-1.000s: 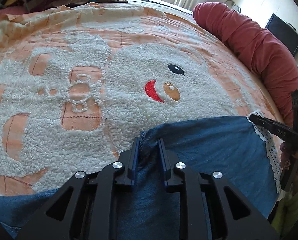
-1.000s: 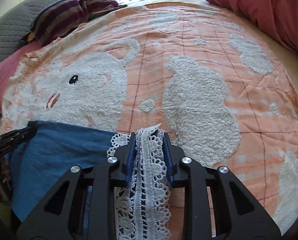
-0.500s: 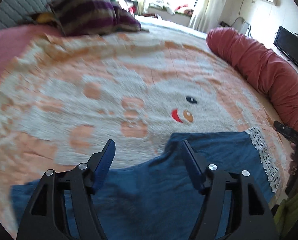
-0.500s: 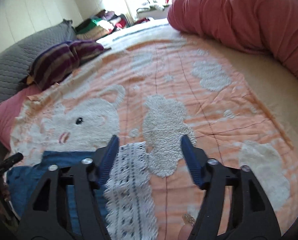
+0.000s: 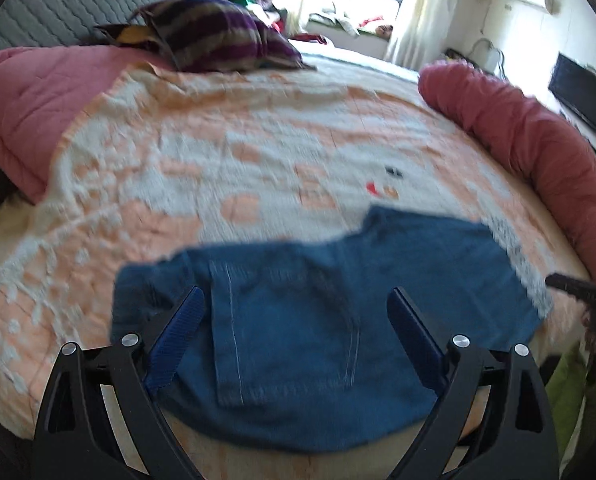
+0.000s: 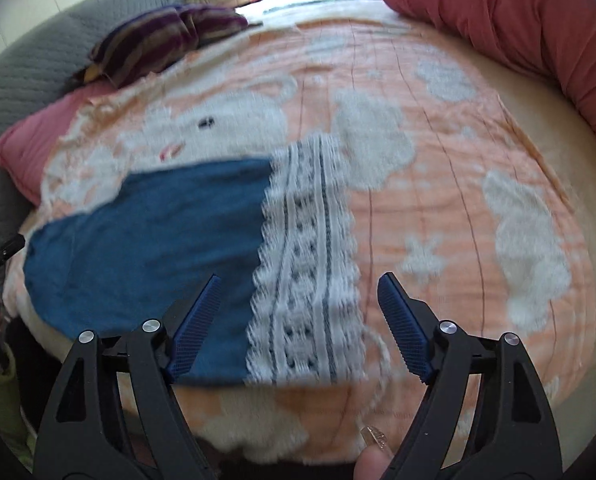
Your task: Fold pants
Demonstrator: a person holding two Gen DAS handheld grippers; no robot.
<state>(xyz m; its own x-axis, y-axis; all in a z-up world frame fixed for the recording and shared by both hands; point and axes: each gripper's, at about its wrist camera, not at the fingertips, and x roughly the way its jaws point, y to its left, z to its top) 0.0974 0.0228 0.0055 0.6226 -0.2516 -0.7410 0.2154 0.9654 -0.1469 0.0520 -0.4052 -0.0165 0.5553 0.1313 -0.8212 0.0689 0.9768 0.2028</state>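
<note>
Now both angled down over folded pants point(image 5: 321, 320), left gripper point(image 5: 294, 340) and right gripper point(image 6: 299, 324) opening, empty.

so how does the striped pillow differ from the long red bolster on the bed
The striped pillow is dark purple with tan bands; the red bolster is one plain colour. The pillow is a short, squarish cushion; the bolster is a long roll. The pillow sits at the far end by the grey headboard; the bolster runs along the bed's right edge. Both lie clear of the blue pants.
</note>
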